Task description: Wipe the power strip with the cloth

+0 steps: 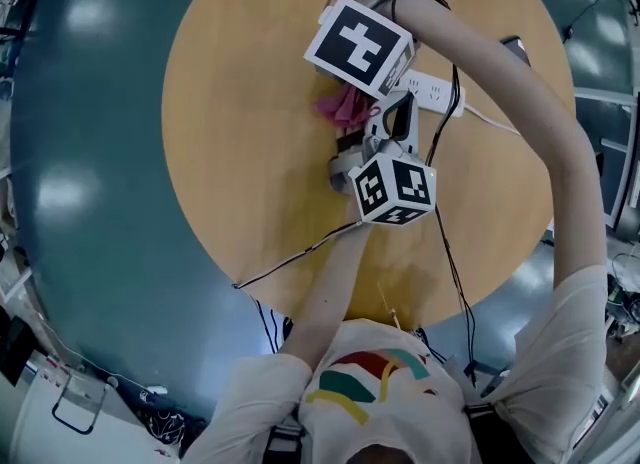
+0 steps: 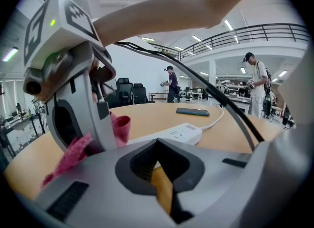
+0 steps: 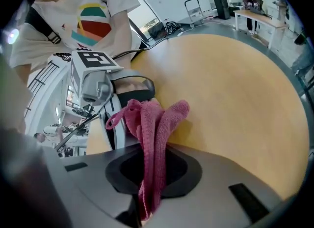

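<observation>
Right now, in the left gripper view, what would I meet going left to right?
cloth → power strip → person standing in the background

Left half of the bench is wide open; power strip, phone and loose cables clutter the right side.

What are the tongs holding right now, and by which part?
The right tongs pinch the cloth by a gathered bunch, and the rest sticks out ahead. The left tongs hold nothing.
</observation>
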### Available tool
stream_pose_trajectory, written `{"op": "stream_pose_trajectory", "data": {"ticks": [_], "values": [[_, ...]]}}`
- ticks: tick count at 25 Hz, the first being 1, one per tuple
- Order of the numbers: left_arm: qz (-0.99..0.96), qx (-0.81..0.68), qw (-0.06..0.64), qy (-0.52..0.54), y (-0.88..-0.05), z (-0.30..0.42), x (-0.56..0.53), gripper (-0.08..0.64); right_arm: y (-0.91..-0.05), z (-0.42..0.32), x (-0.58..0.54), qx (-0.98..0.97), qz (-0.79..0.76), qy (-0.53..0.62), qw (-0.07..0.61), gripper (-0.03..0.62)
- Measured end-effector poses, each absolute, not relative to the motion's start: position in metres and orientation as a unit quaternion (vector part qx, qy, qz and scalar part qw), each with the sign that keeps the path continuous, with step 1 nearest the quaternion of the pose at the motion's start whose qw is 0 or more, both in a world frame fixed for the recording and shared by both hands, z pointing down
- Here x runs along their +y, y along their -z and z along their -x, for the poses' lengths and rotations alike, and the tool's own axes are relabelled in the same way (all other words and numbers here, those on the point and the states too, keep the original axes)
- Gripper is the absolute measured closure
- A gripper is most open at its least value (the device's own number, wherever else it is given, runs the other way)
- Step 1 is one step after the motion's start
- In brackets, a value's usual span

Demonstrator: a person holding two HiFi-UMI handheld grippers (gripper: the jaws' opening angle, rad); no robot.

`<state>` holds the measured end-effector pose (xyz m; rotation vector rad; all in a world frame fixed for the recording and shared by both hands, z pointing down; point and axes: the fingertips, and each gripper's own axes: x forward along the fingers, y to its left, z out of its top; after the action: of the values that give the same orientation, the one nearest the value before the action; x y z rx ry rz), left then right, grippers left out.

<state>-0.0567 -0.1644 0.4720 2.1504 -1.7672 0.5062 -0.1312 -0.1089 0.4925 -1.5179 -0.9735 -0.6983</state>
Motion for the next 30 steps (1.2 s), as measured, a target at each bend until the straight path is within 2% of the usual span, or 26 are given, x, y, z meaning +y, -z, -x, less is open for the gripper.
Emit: {"op": "stream_pose_trajectory", "data": {"ticks": [9, 25, 28, 30], "values": [[-0.744, -0.625, 0.161, -0.173, -0.472, 0.06, -0.165, 0.526, -0.498, 0.134, -0.116, -0.387, 0.636, 0.312, 0.591, 0.554], [-0.742, -0.628, 0.159, -0.172, -0.467, 0.061, -0.169, 0.526, -0.496, 0.149, -0.176, -0.485, 0.553, 0.288, 0.614, 0.554], [-0.745, -0.625, 0.157, -0.171, -0.467, 0.059, -0.168, 0.526, -0.486, 0.156, -0.175, -0.567, 0.509, 0.246, 0.599, 0.552], [-0.745, -0.625, 0.159, -0.17, -0.466, 0.059, -0.167, 0.526, -0.467, 0.166, -0.181, -0.68, 0.431, 0.168, 0.569, 0.554]]}}
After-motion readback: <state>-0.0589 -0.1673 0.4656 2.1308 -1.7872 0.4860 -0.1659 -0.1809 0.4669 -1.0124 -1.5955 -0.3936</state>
